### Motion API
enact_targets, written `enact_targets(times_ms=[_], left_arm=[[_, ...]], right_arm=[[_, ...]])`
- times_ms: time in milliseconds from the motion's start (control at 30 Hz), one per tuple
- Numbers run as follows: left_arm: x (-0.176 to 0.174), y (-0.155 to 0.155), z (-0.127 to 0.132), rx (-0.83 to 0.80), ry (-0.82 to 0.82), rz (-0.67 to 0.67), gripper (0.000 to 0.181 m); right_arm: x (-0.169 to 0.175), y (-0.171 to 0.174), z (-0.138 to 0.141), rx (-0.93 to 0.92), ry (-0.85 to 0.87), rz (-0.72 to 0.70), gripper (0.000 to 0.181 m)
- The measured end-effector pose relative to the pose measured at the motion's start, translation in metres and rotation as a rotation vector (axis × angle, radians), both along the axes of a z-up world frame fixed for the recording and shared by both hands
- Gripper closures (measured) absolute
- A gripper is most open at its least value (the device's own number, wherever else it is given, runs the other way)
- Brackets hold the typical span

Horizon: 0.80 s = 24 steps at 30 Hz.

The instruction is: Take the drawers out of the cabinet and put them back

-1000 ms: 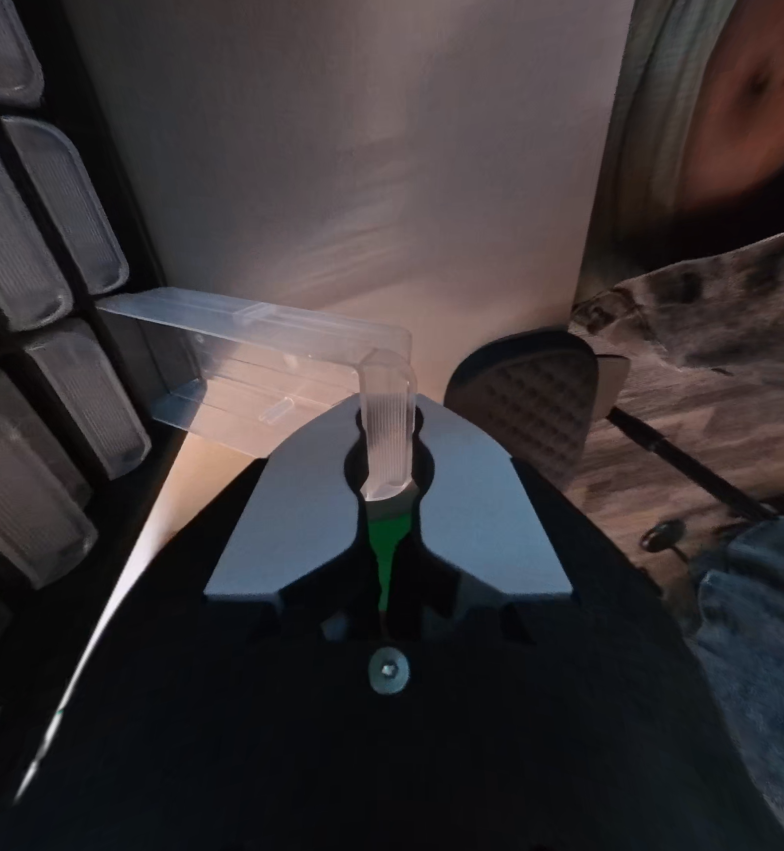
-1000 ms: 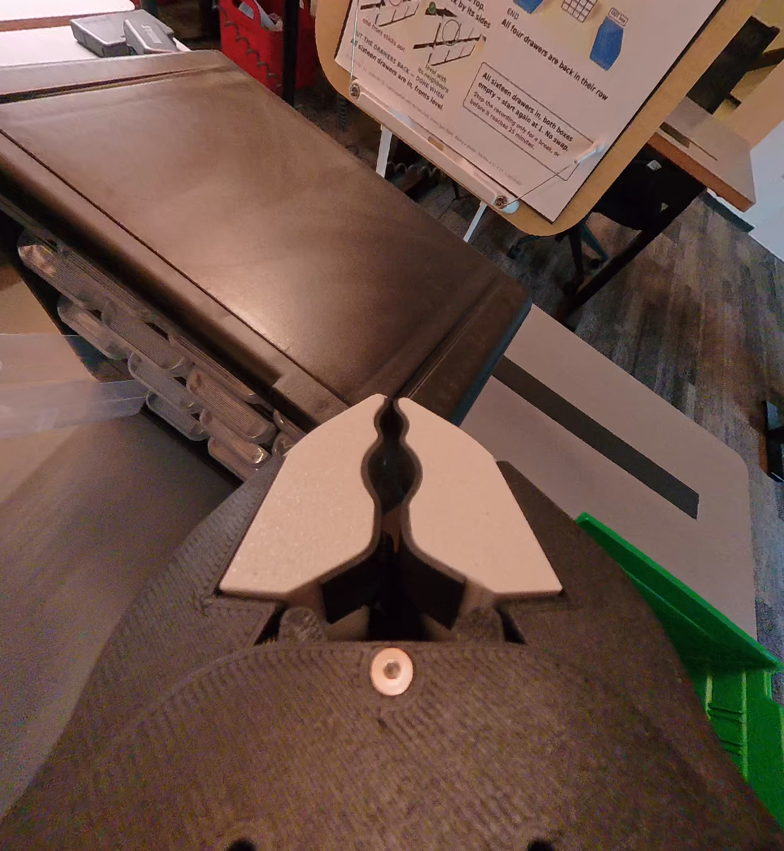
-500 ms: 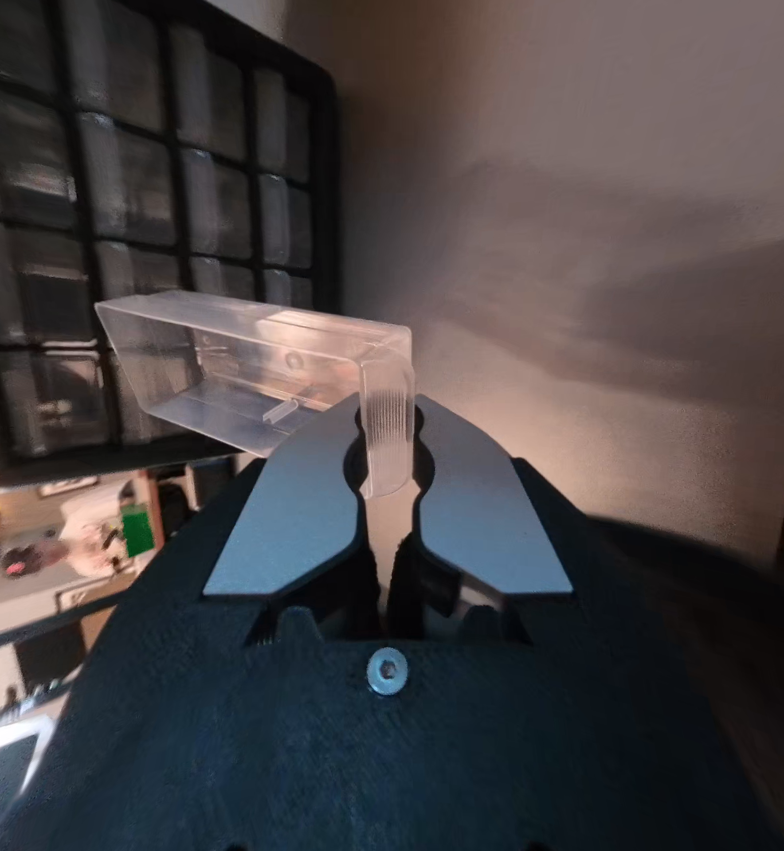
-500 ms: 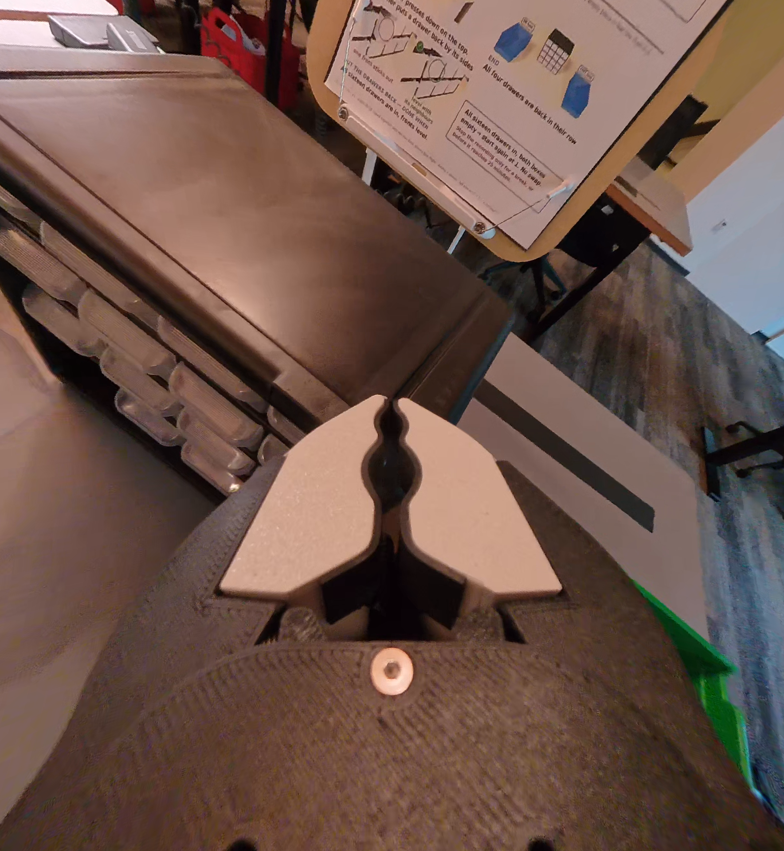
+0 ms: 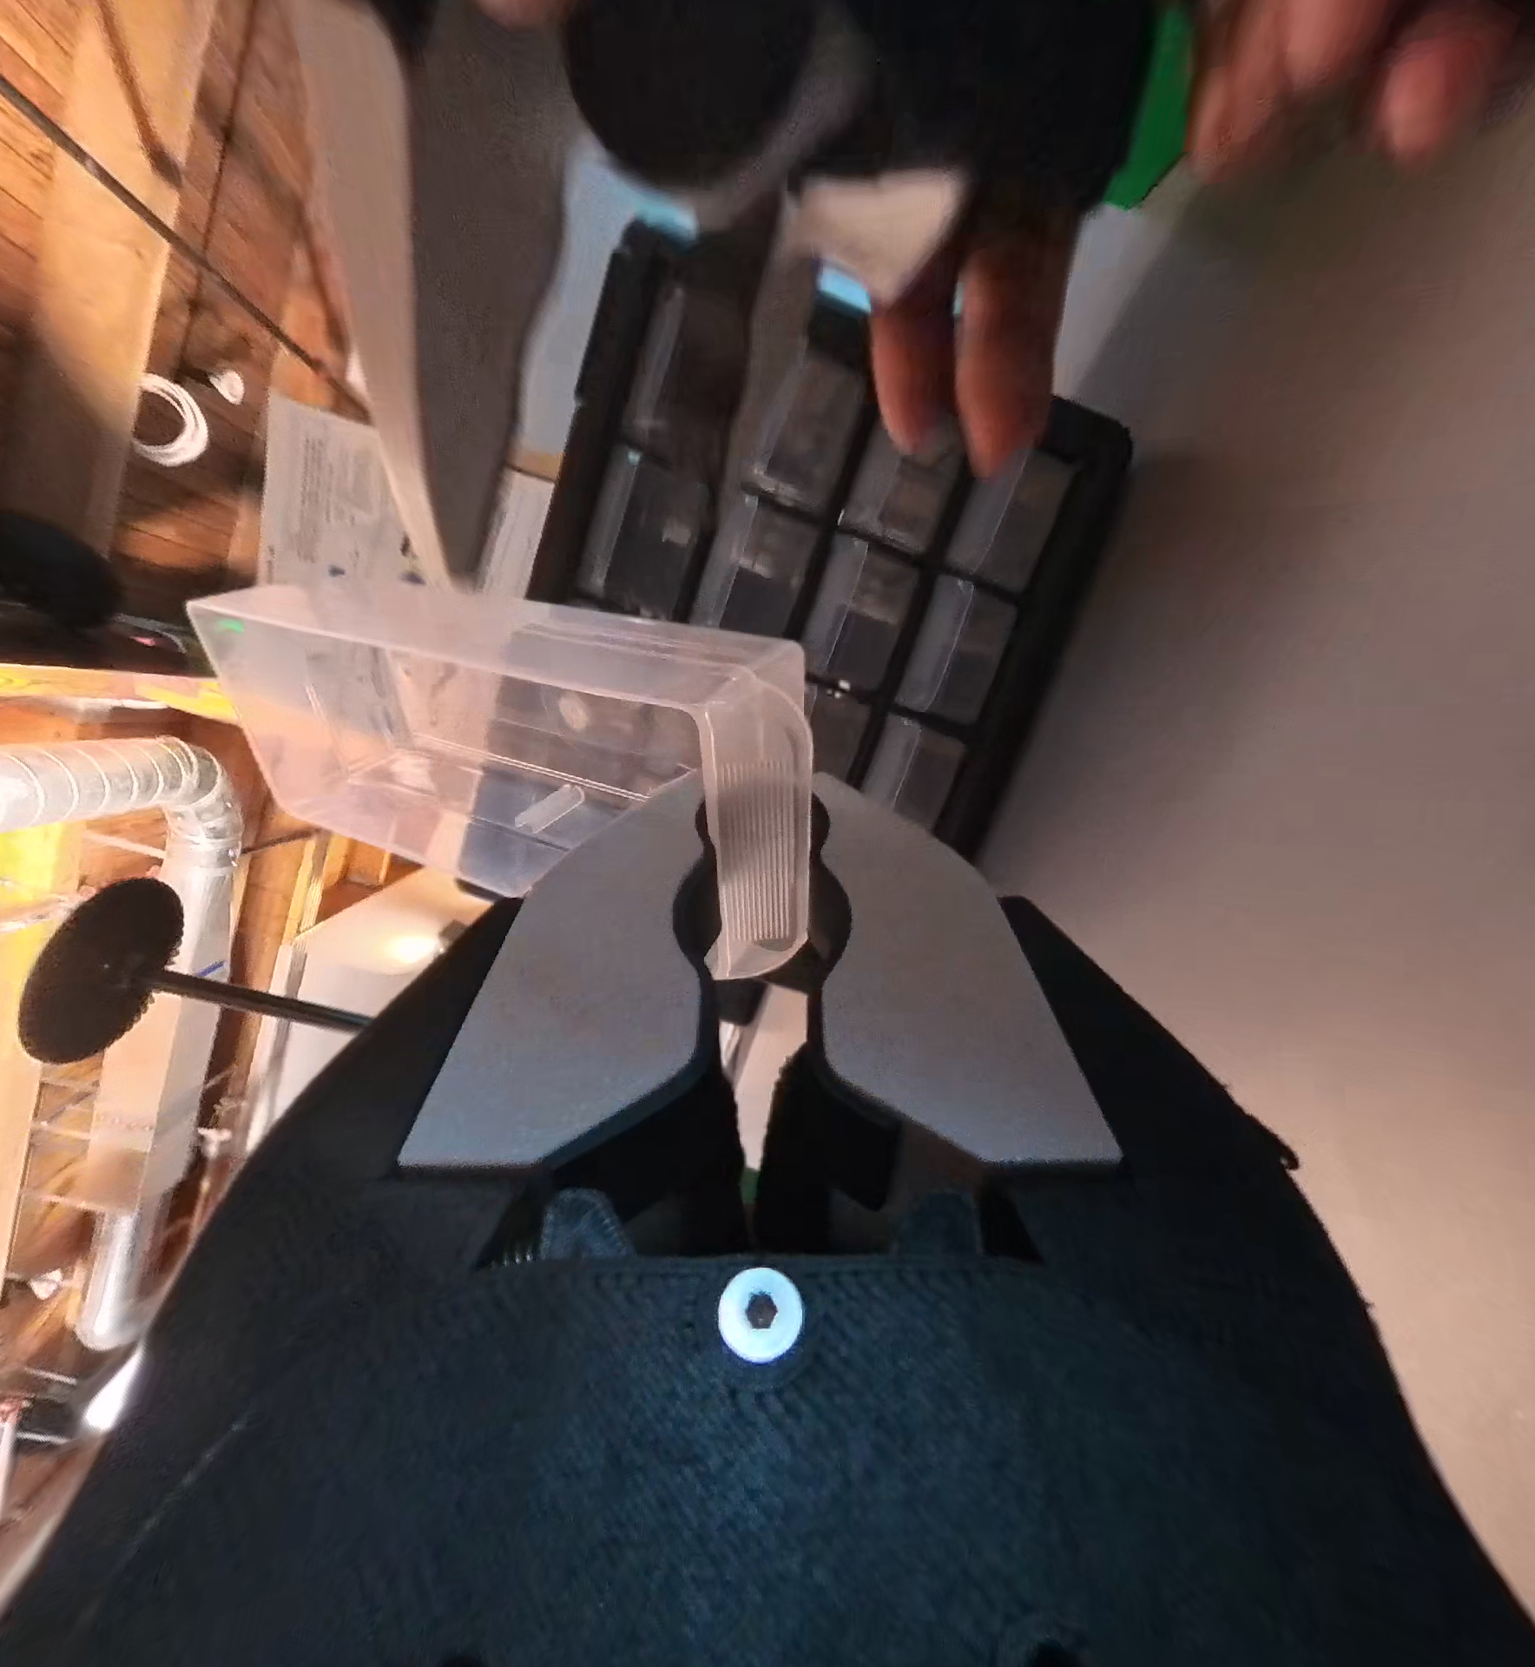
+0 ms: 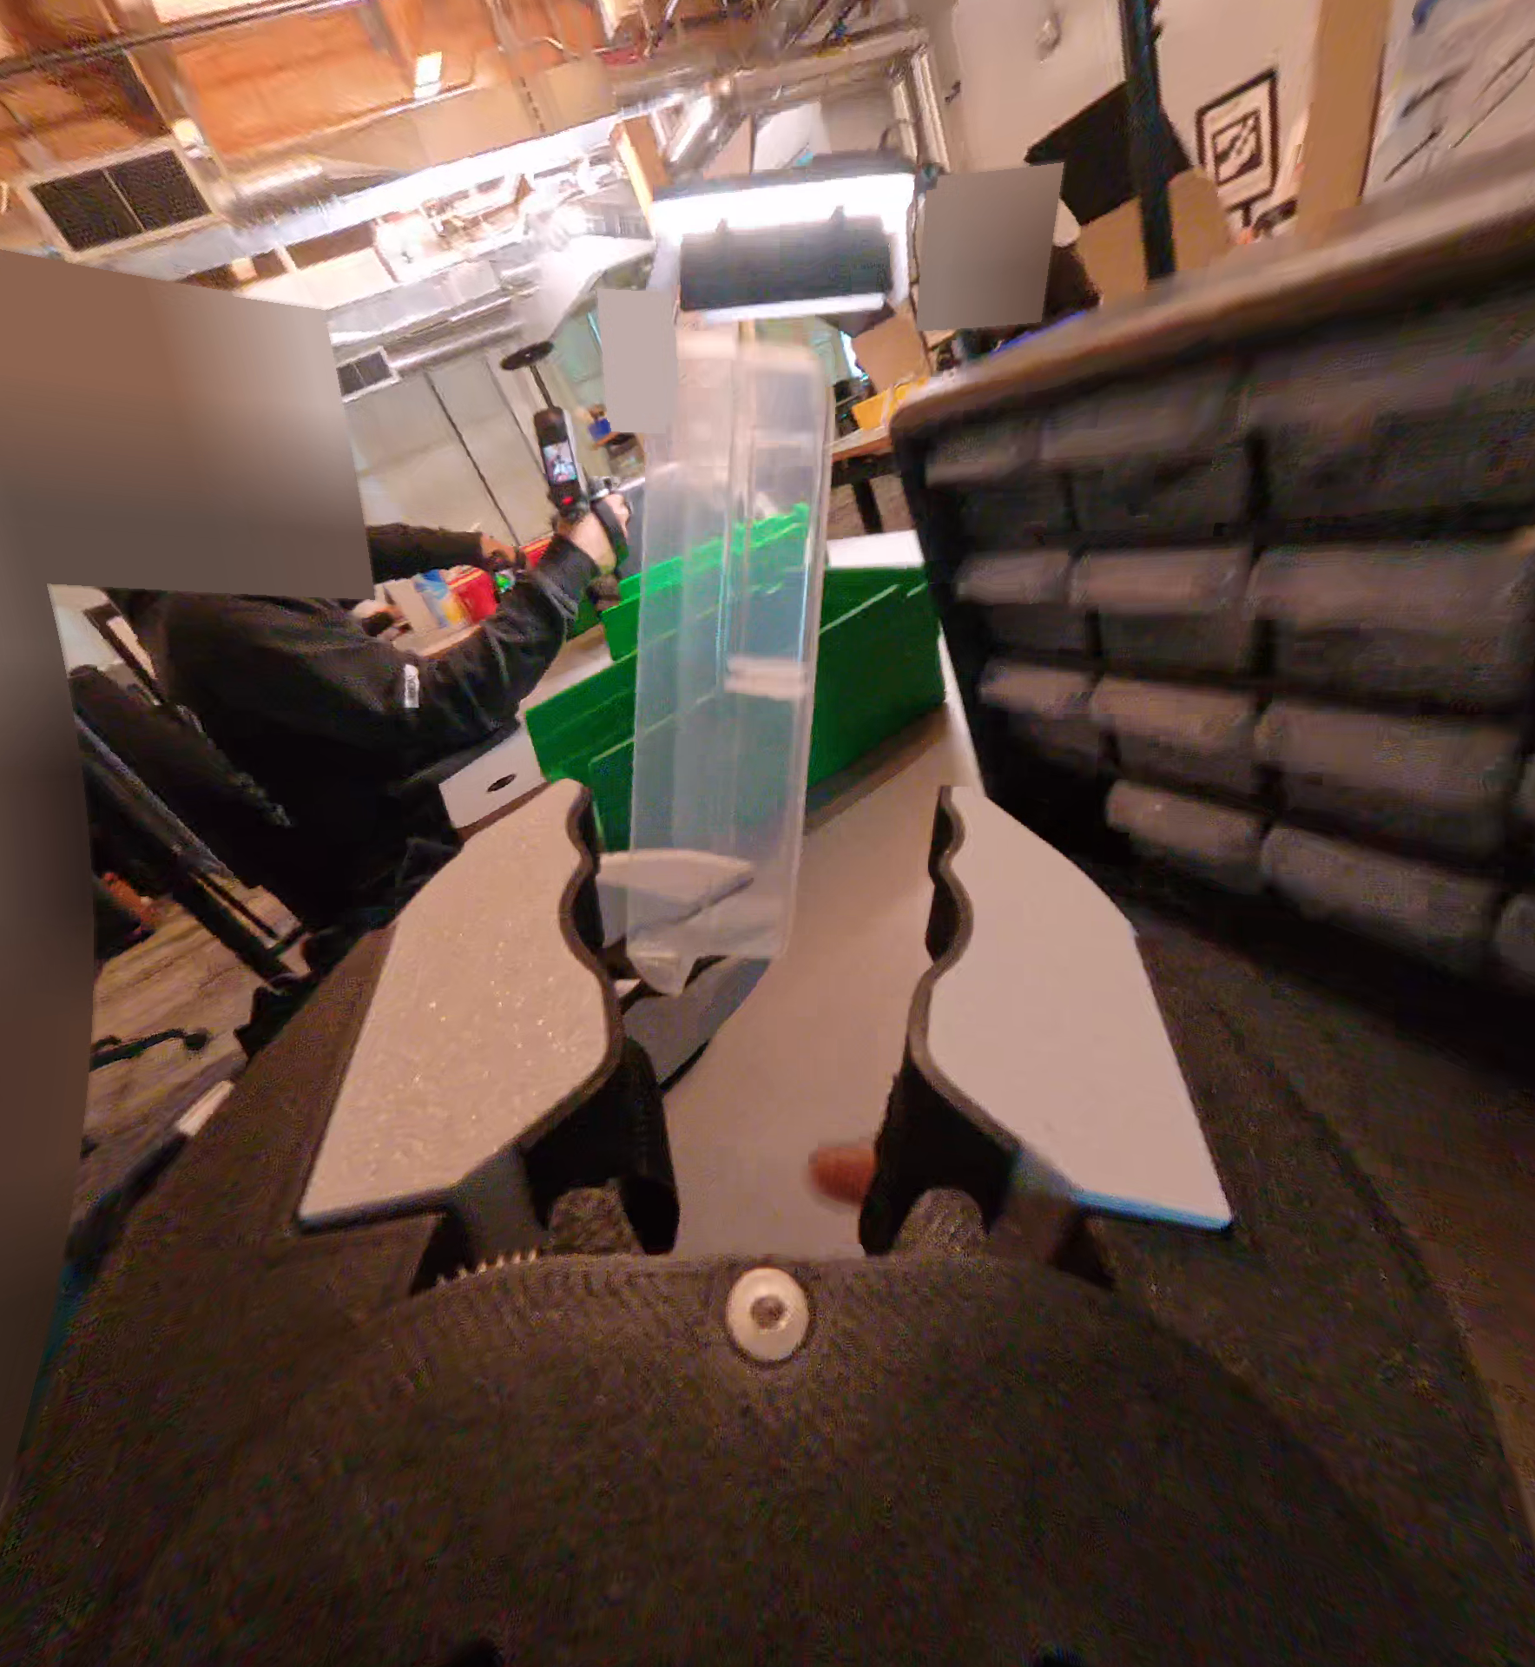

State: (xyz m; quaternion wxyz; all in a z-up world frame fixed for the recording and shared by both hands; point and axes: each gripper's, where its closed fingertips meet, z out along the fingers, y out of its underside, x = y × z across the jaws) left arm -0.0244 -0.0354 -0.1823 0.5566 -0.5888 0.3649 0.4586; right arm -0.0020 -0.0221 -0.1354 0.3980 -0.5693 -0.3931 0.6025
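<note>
My left gripper (image 5: 759,812) is shut on the ribbed handle tab of a clear plastic drawer (image 5: 493,722) and holds it in the air, out of the cabinet. The black cabinet (image 5: 836,559) with its grid of clear drawers lies beyond it. My right gripper (image 6: 759,798) is open, and the same drawer (image 6: 728,586) stands upright just ahead with its lower end between the fingers (image 6: 493,974), apparently clear of them. The cabinet front (image 6: 1287,631) fills the right of the right wrist view. A blurred hand (image 5: 962,361) shows at the top of the left wrist view.
Green bins (image 6: 872,667) stand on the grey table (image 6: 881,794) behind the drawer, left of the cabinet. A person in black (image 6: 313,704) holds a camera device at the left. A bright lamp (image 6: 782,234) hangs above. A board on a stand (image 5: 403,298) is near the cabinet.
My right gripper has opened and swung round from the cabinet's top to face the held drawer and the cabinet front. My left gripper has turned with the drawer still held by its tab.
</note>
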Motion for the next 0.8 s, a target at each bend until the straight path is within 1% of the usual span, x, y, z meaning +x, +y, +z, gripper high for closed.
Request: enact_targets(times_ms=[67, 133, 167, 200, 267, 367, 467, 533, 567, 600, 667, 733, 800], left_arm=[[0.006, 0.0, -0.004, -0.007, 0.045, -0.003, 0.167], [0.012, 0.001, -0.007, 0.001, 0.067, -0.016, 0.167], [0.014, 0.0, -0.006, 0.011, 0.072, -0.023, 0.167], [0.017, 0.0, -0.006, 0.016, 0.078, -0.037, 0.167], [0.02, 0.0, -0.008, 0.006, 0.083, -0.053, 0.167], [0.022, -0.001, -0.009, 0.001, 0.093, -0.072, 0.166], [0.024, -0.002, -0.011, -0.007, 0.138, -0.072, 0.167], [0.027, -0.002, -0.01, 0.003, 0.113, -0.095, 0.167], [0.029, -0.003, -0.007, 0.019, 0.074, -0.119, 0.165], [0.033, -0.004, -0.003, 0.041, 0.019, -0.155, 0.159], [0.044, -0.012, 0.009, 0.065, -0.165, -0.284, 0.146], [0.05, -0.022, 0.027, 0.083, -0.432, -0.427, 0.134], [0.046, -0.034, 0.052, 0.148, -0.763, -0.579, 0.123]], right_arm=[[-0.005, -0.013, -0.012, -0.008, 0.022, 0.015, 0.116], [-0.008, -0.02, -0.013, -0.026, 0.047, 0.027, 0.126], [-0.008, -0.02, -0.013, -0.024, 0.049, 0.018, 0.128], [-0.009, -0.018, -0.013, 0.002, 0.048, -0.005, 0.136], [-0.009, -0.019, -0.015, 0.036, 0.049, -0.01, 0.137], [-0.006, -0.021, -0.015, 0.007, 0.066, 0.006, 0.137], [-0.003, -0.021, -0.018, 0.007, 0.06, 0.002, 0.137], [0.0, -0.021, -0.018, 0.021, 0.06, -0.009, 0.138], [0.001, -0.021, -0.016, 0.023, 0.071, -0.012, 0.138], [0.003, -0.021, -0.013, 0.018, 0.091, -0.01, 0.138], [0.008, -0.017, -0.005, 0.0, 0.155, -0.025, 0.138], [0.016, -0.013, 0.004, -0.036, 0.217, -0.02, 0.138], [0.024, -0.01, 0.011, -0.098, 0.271, 0.001, 0.138]])
